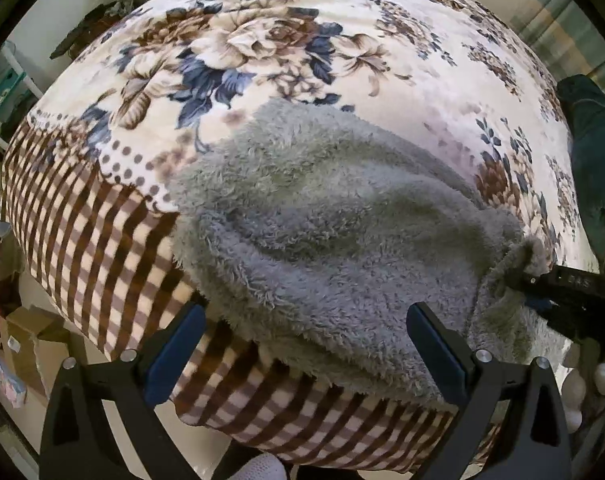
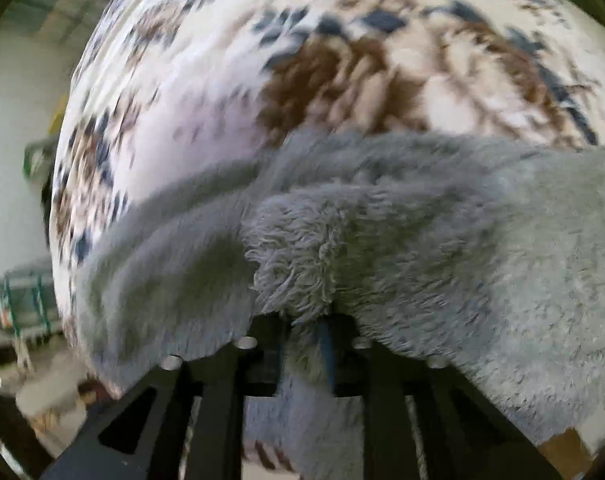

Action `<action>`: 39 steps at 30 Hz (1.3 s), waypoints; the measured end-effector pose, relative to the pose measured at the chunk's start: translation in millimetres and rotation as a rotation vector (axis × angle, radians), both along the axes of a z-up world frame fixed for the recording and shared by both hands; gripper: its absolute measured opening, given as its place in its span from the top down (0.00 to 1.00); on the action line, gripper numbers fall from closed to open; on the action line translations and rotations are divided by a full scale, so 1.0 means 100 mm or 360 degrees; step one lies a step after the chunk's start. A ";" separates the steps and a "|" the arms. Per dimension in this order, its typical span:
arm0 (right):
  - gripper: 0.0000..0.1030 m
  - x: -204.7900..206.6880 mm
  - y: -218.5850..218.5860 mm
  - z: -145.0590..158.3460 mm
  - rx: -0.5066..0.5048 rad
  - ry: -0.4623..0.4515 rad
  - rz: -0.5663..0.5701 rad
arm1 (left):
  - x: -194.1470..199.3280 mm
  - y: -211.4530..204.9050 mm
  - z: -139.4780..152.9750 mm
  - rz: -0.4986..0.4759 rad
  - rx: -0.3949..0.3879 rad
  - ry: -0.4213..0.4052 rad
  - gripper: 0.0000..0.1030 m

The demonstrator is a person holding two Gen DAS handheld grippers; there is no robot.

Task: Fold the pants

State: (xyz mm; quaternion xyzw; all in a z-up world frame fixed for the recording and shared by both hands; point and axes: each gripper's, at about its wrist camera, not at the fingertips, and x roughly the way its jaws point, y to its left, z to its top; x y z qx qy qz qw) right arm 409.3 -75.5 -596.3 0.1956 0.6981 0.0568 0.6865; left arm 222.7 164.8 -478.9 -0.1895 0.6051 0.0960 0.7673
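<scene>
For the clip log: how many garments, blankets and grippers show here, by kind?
Grey fleece pants: 1
Dark green garment: 1
Floral blanket: 1
Grippers: 2, left gripper open, right gripper shut on the pants
Total: 5

The right wrist view is motion-blurred: the blanket (image 2: pixel 342 60) pattern smears. The pants (image 2: pixel 382 240) hide the right gripper's (image 2: pixel 306 344) fingertips and run off at 3 o'clock.
</scene>
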 end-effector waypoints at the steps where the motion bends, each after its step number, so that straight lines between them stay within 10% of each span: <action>1: 0.47 -0.09 -0.06 0.08 0.0102 0.0003 -0.0021 | -0.01 0.01 0.01 0.0008 -0.0011 -0.0005 0.00; 6: 0.39 -0.49 -0.30 0.42 0.0116 -0.0063 -0.0069 | -0.05 0.10 0.03 0.0040 0.0027 -0.0026 0.00; 13: 0.40 -1.05 0.24 0.21 -0.0288 -0.0039 0.0355 | -0.11 0.31 -0.08 0.0153 0.0041 0.0028 0.00; 15: 0.84 -1.12 0.30 0.13 -0.0396 -0.0108 0.0360 | -0.14 0.39 -0.12 0.0216 -0.0004 0.0039 0.00; 19: 0.86 -1.12 0.38 0.08 -0.0349 -0.0083 0.0317 | -0.25 0.67 -0.30 0.0444 -0.0222 0.0025 0.00; 22: 0.76 -1.04 0.28 0.08 -0.0236 -0.0031 0.0208 | -0.33 0.83 -0.50 0.0669 -0.0433 0.0008 0.00; 25: 0.45 -1.00 -0.02 0.13 -0.0072 -0.0023 0.0047 | -0.34 0.94 -0.80 0.0879 -0.0681 -0.0024 0.00; 29: 0.44 -1.01 -0.41 0.24 -0.0107 -0.0080 -0.0043 | -0.19 1.04 -1.07 0.1028 -0.0749 -0.0072 0.01; 34: 0.29 -1.04 -0.82 0.18 -0.0325 -0.0025 -0.0136 | -0.09 1.00 -0.85 0.1025 -0.0574 -0.0176 0.66; 39: 0.21 -1.05 -1.07 0.06 -0.0466 -0.0046 -0.0182 | -0.26 0.81 -0.40 0.0886 -0.0363 -0.0312 0.77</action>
